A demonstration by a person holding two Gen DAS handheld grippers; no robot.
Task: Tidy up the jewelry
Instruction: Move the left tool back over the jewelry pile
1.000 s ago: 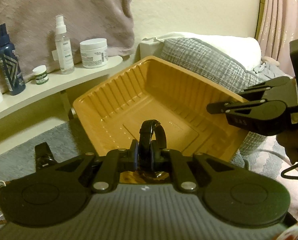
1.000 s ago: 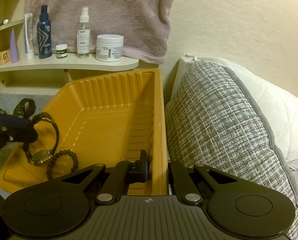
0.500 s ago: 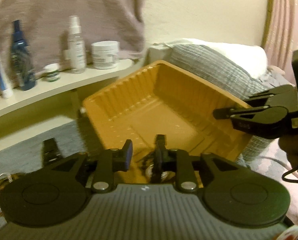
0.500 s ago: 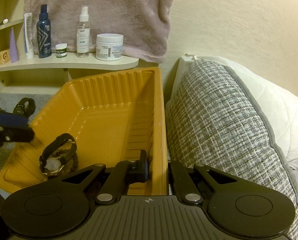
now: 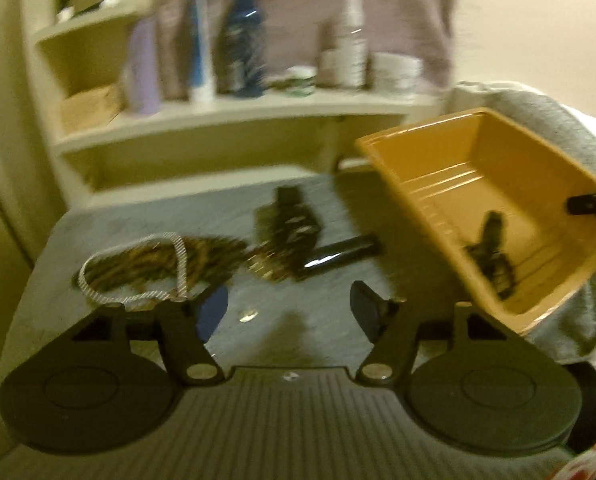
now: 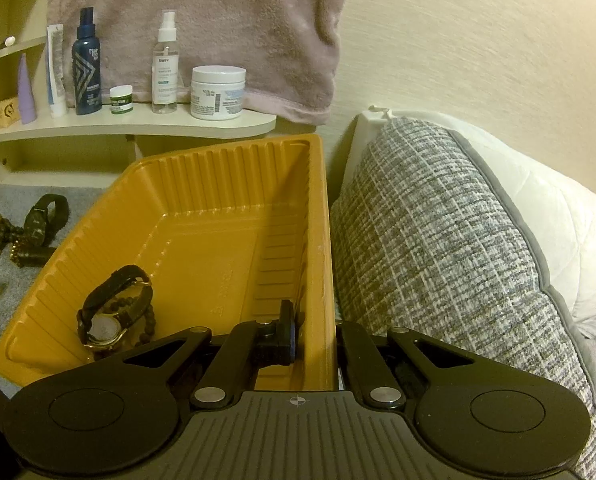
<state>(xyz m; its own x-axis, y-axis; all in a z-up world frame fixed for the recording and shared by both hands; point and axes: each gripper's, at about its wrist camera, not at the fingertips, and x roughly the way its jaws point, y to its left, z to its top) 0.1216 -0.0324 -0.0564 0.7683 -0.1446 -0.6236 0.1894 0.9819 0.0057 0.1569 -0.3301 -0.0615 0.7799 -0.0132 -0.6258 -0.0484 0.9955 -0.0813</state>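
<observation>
Done: gold-faced wristwatch on a dark strap (image 6: 113, 312) and a dark bead bracelet (image 6: 147, 320) lie in the ribbed orange plastic tray (image 6: 233, 184). My right claw (image 6: 298, 340) is clenched on the tray's wall. My left claw (image 5: 287, 308) is empty, its jaws opening, pointed at the grey mat (image 5: 137, 224). Left: black band watch (image 5: 293, 220), brown bead strands (image 5: 169, 258), dark tube (image 5: 338, 254).

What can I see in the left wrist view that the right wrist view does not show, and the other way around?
Only the left wrist view: the opening, empty left hand-held gripper and a silver mesh bracelet.
Only the right wrist view: the right hand-held gripper shut on the tray's wall, and the grey pillow.
Both: the yellow tray with a watch inside.
</observation>
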